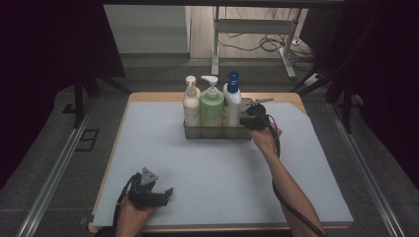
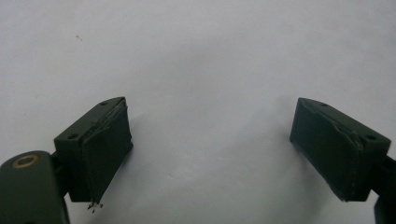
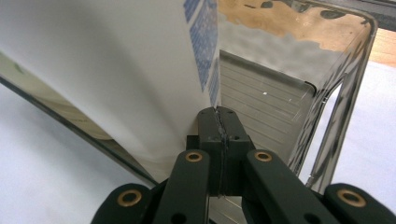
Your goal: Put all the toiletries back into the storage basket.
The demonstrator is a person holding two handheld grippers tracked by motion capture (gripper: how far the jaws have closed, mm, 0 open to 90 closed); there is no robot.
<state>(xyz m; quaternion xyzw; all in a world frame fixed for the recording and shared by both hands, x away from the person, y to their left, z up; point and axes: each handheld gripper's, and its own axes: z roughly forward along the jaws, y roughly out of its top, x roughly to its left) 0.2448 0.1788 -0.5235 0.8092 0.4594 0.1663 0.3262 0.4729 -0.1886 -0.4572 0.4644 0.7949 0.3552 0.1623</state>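
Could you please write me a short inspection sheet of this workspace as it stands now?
Surface: pale mat on a wooden table.
Job's things: clear caddy holding cream bottle, green bottle and blue-capped white bottle.
Clutter: nothing seen.
Grippers: right tongs shut, inside the caddy beside the white bottle; left tongs open over bare mat.
Cables: black cable along the right forearm.
Surroundings: metal stand, floor wires.

L tool [image 1: 148,190] sits low near the worktop's [image 1: 306,197] front-left corner, held from behind by the L hand [image 1: 134,213], its 2 jaws spread wide w/ nothing between. R forearm [image 1: 289,190] stretches from the front edge toward the back-centre; R hand [image 1: 264,136] grips the R tool [image 1: 245,120], jaws pressed together.
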